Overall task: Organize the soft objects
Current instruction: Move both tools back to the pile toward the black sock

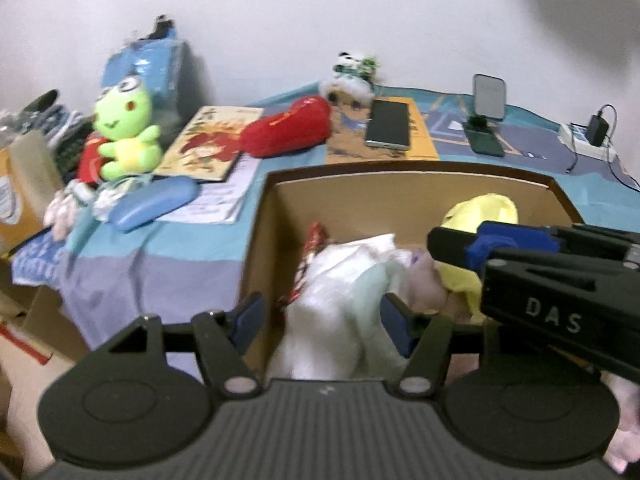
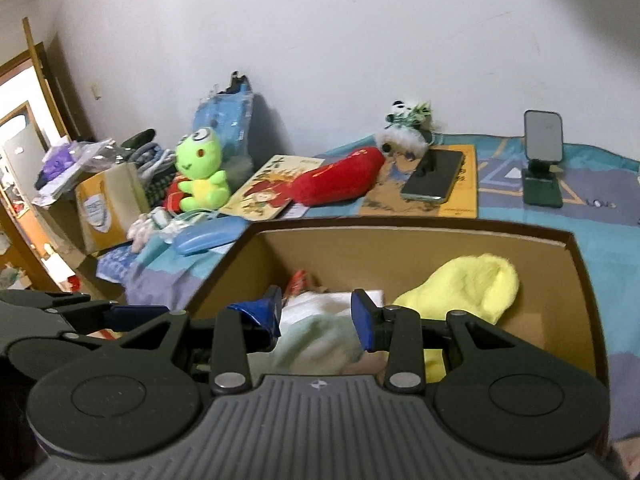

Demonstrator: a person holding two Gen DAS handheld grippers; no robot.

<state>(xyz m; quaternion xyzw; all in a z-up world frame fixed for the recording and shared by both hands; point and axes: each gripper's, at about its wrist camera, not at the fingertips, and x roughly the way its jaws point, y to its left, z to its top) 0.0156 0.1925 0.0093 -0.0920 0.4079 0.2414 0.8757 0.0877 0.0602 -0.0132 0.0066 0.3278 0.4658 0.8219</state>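
An open cardboard box point(image 1: 400, 172) point(image 2: 400, 226) stands on the bed in front of both grippers. In it lie a white soft bundle point(image 1: 332, 292) point(image 2: 316, 340) and a yellow soft piece point(image 1: 484, 208) point(image 2: 468, 284). My left gripper point(image 1: 322, 324) hangs open over the box's left part, the white bundle below its pads. My right gripper point(image 2: 316, 318) is open above the box with nothing gripped; one of its fingers point(image 1: 448, 246) shows at the right. Behind the box lie a green frog plush point(image 1: 124, 128) point(image 2: 200, 168), a red plush point(image 1: 288, 126) point(image 2: 340, 178) and a panda plush point(image 1: 352, 76) point(image 2: 404, 128).
A picture book point(image 1: 208, 144), a blue case point(image 1: 156, 204), a phone point(image 1: 388, 124), a phone stand point(image 1: 486, 120) and a power strip point(image 1: 588, 136) lie on the bedspread. A blue bag point(image 1: 148, 68) leans on the wall. Another carton point(image 2: 108, 208) stands off the bed's left edge.
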